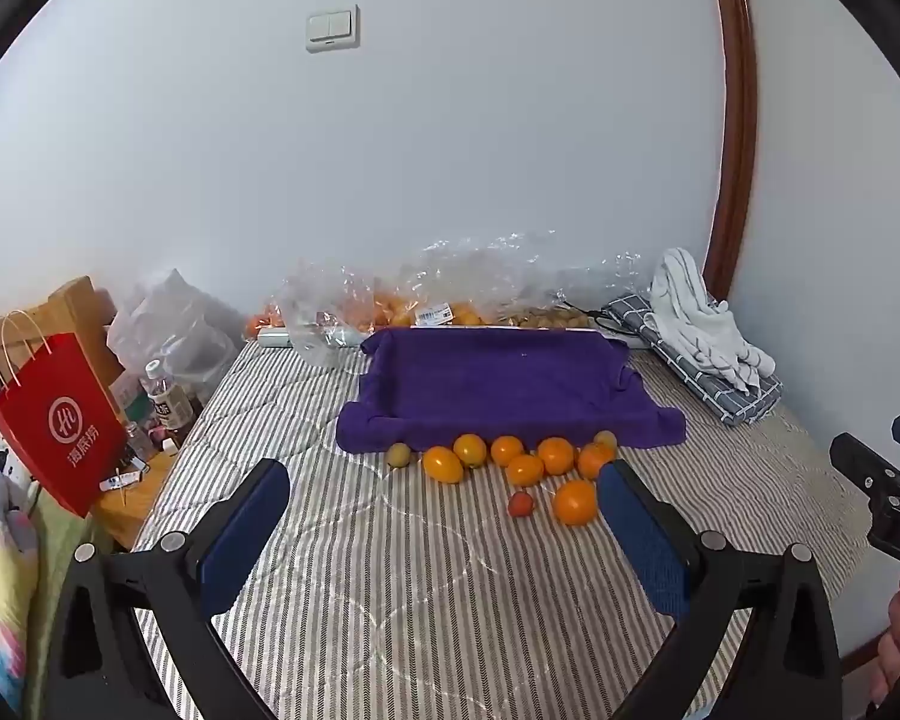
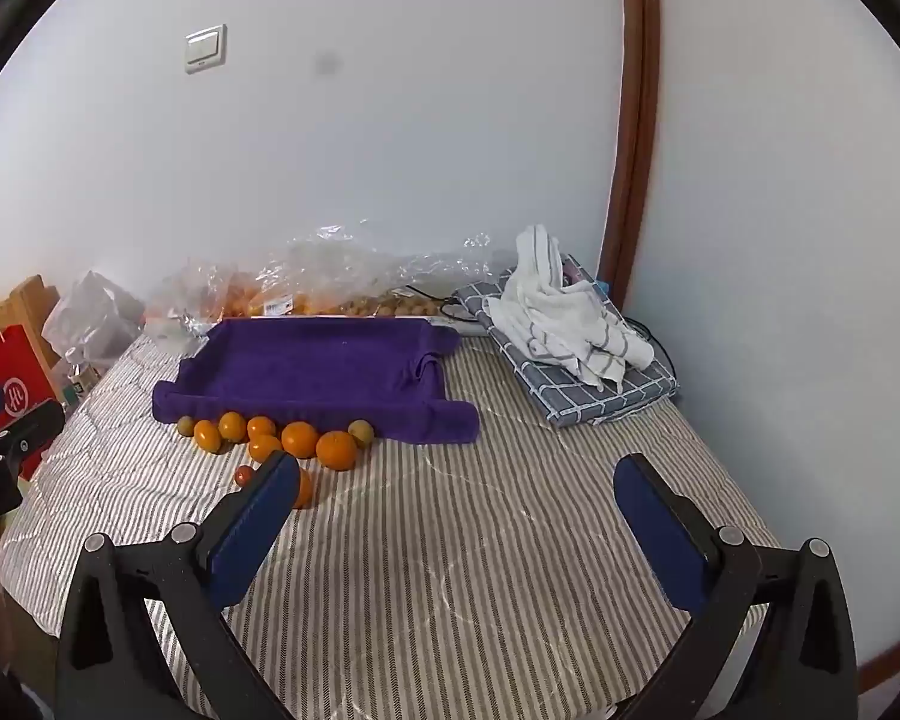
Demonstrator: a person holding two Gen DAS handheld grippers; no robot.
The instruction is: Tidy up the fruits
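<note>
Basically unstarted: fruits on bed beside empty purple tray (both tongs wide open, empty).

I count ten loose fruits in front of me: seven round orange citrus fruits, two small greenish-yellow round fruits and one small red round fruit. Behind them is one shallow tray draped in purple towelling. There is one folded grey checked cloth with one white striped towel on it, one red paper carrier bag and one white wall switch plate with two rockers. The crumpled clear plastic bags overlap too much to count. I have two tools, the left tool and the right tool, with two blue-padded fingers each.
</note>
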